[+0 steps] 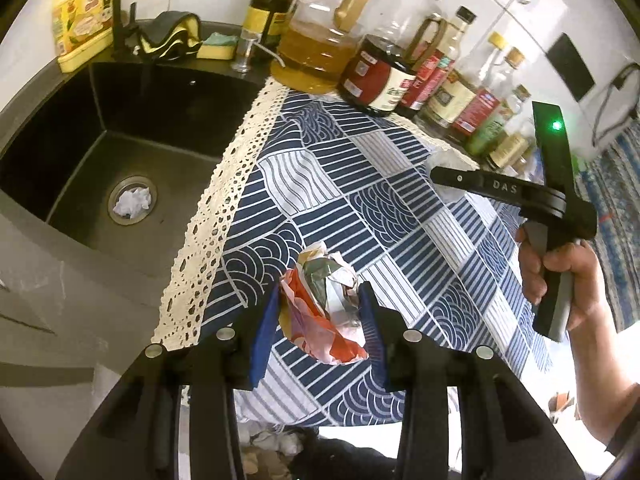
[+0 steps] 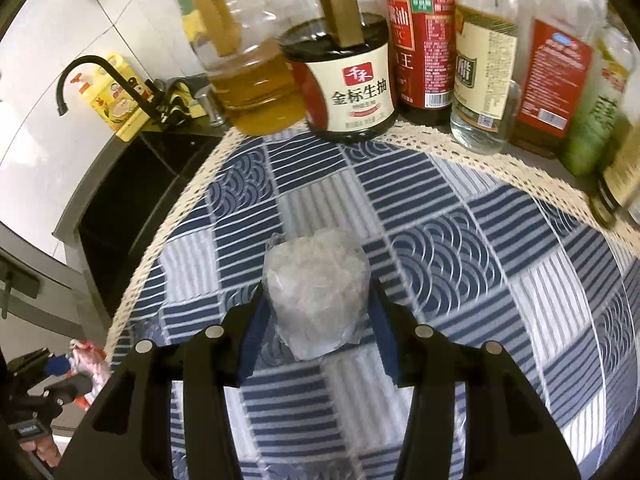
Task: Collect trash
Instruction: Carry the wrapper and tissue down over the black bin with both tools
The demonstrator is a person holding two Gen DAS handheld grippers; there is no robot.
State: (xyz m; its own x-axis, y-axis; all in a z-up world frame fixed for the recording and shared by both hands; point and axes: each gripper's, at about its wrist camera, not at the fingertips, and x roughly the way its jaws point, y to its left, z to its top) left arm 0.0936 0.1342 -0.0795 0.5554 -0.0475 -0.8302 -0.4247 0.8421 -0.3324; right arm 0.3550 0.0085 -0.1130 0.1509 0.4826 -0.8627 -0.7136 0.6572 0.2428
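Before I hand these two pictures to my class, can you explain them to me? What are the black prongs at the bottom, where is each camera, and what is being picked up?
There is no robot here: a person holds a hand-operated claw in each hand, and a wide-angle camera on each looks along its two fingers. The left view shows the left claw shut on a crumpled colourful wrapper, with a dark sink beside it and the right claw seen from outside. The right view shows the right claw clamping a ball of clear plastic film. Both are over a blue patterned cloth, with sauce bottles behind.
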